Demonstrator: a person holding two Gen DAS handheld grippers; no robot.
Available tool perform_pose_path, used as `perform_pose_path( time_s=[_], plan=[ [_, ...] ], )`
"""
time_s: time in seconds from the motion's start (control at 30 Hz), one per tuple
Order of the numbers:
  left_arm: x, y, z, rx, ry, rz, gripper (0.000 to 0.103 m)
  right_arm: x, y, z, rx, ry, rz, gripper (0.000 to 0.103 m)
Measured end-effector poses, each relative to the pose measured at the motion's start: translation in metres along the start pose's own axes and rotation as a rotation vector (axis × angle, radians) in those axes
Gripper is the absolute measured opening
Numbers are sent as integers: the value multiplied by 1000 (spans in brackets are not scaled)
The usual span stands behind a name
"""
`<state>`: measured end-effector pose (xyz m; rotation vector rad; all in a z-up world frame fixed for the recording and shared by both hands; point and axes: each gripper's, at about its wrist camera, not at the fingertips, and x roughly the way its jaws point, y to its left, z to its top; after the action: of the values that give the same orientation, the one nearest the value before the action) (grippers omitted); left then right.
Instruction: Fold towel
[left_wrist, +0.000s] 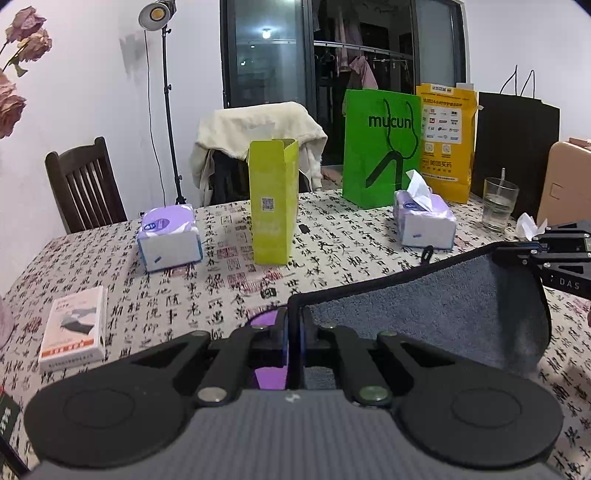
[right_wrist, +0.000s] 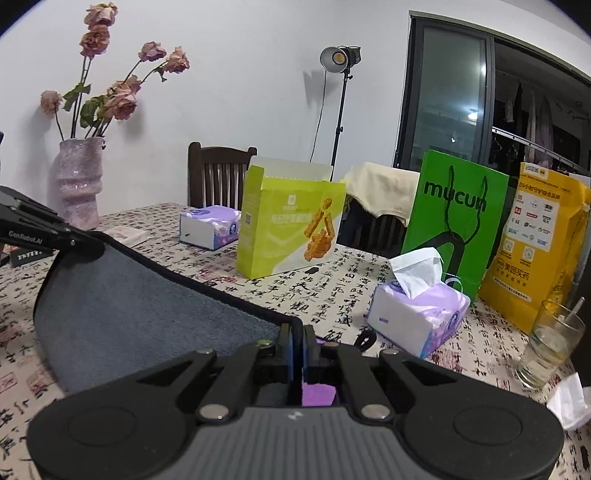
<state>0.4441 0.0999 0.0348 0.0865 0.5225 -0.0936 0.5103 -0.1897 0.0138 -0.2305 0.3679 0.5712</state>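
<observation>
Grey towel (left_wrist: 424, 306) hangs pinched at both corners by left gripper (left_wrist: 294, 325) and right gripper (right_wrist: 297, 339) fingers; carry it level toward twelve o'clock, edge taut

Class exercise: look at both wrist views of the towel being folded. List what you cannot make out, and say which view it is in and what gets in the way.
- Near part of the grey towel, left wrist view: hidden behind the left gripper.
- Towel's lower half, right wrist view: covered by the right gripper.
- Purple patch between the jaws: too little shows to identify.
- Glass contents: blurred at the fisheye edge.
- Small box print: too small.
</observation>
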Motion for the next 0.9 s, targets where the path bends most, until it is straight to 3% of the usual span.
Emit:
perform_pose_path(
  time_s=[0.4, 0.9],
  plan=[
    [57, 23, 19, -14, 16, -18, 6, 64, -26, 17, 7, 53, 9, 5],
    [152, 46, 5, -66, 174, -24, 6, 152, -47, -1, 59, 201, 19, 5]
  ],
)
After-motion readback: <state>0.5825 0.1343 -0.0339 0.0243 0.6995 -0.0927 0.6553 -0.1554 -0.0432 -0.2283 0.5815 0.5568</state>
